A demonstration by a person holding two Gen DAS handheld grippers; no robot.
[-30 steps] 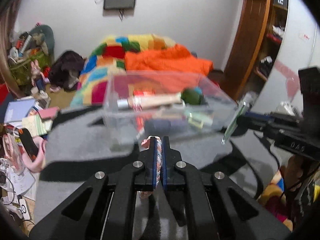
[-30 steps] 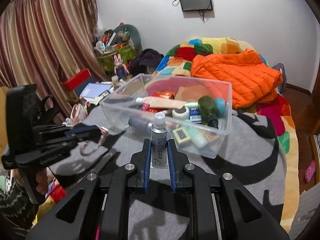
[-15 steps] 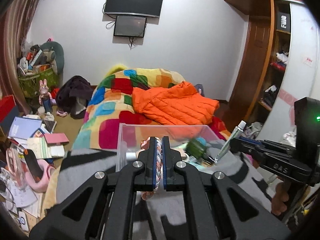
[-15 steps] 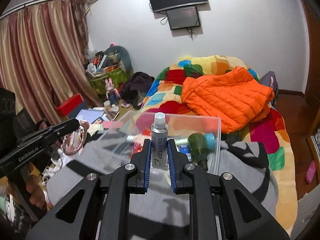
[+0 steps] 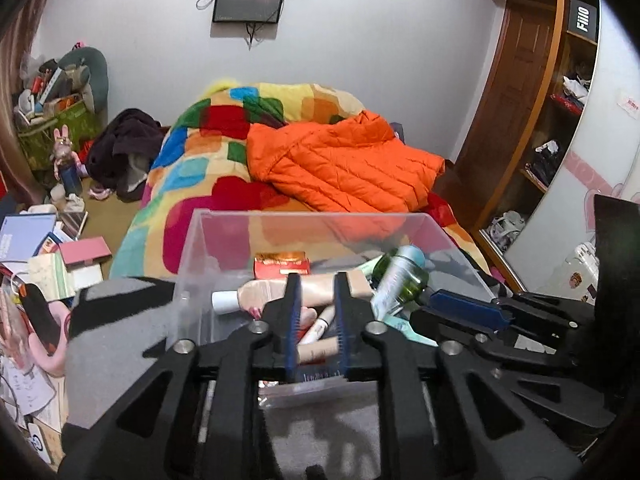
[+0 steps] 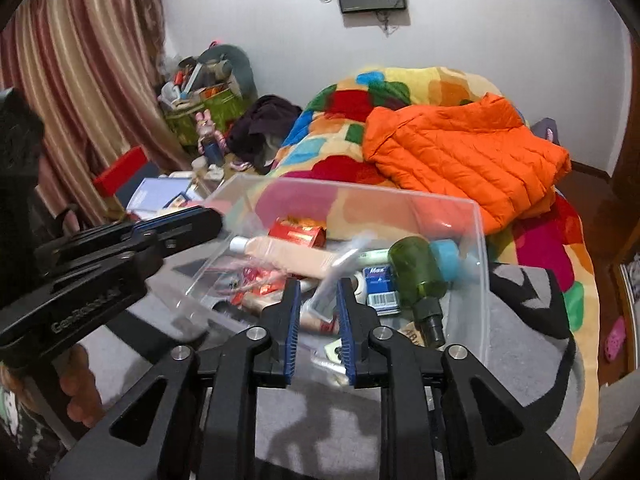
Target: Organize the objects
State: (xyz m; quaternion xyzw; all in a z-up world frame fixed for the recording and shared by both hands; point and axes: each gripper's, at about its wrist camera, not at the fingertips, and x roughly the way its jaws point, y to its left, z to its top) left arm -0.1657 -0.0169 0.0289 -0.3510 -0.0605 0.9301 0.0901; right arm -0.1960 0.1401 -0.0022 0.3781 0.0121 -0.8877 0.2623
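Both claws [image 5: 316, 312] [image 6: 317, 308] freshly parted (clear bin [image 6: 478, 248])

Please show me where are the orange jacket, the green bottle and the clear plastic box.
orange jacket [image 6: 460, 160]: right wrist view, quilted middle.
green bottle [image 6: 416, 268]: right wrist view, its body.
clear plastic box [image 5: 320, 216]: left wrist view, far rim.

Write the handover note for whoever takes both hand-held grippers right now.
Left hand-held gripper: open over the clear bin, jaws have just been opening, nothing between them.
Right hand-held gripper: open, jaws have just been opening; spray bottle tilted and blurred between them, unpressed, over the bin.
Braided bracelet: blurred, in the bin's left side.
Done: both items let go at the bin.
Left: draw both grippers back; find the next loose item.
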